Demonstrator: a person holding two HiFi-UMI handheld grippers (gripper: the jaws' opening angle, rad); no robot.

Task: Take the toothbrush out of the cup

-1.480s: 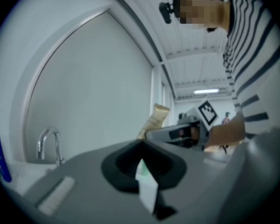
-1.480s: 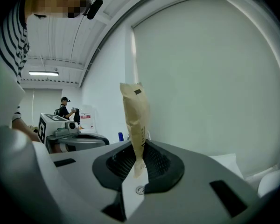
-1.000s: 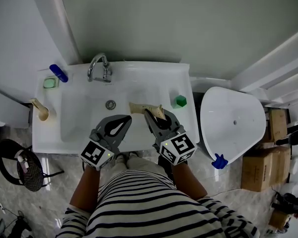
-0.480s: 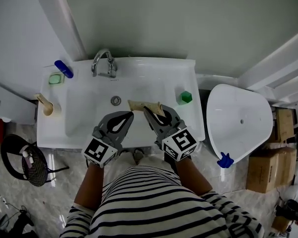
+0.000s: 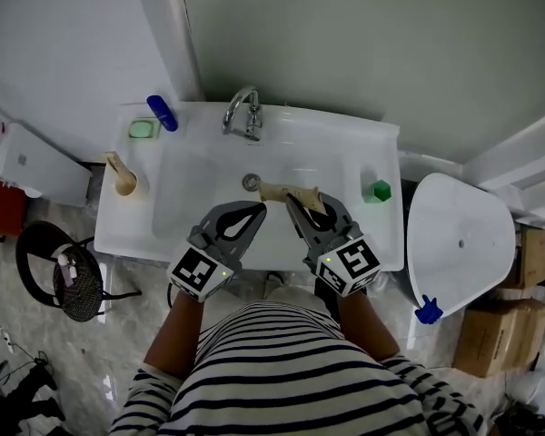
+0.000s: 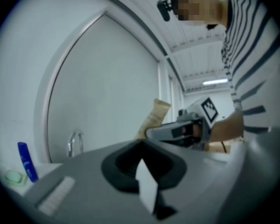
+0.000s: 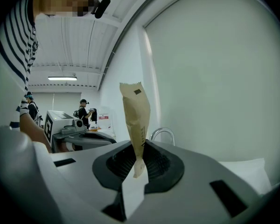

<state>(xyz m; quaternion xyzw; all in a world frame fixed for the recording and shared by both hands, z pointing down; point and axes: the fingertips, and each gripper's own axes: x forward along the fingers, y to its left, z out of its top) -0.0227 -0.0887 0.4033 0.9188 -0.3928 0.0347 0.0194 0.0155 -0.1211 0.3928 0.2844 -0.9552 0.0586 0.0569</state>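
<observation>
Toothbrush apparently still in the cup; nothing lifted yet.
Both grippers sit over the front edge of the sink. The left gripper is closed on nothing, and the right gripper pinches a tan paper sleeve that pokes out over the bowl. The cup stands on the sink's left rim, well apart from both. I take the tan stick upright in it for the toothbrush, though it's too small to be sure. If so, reaching, gripping and lifting are all left.
</observation>
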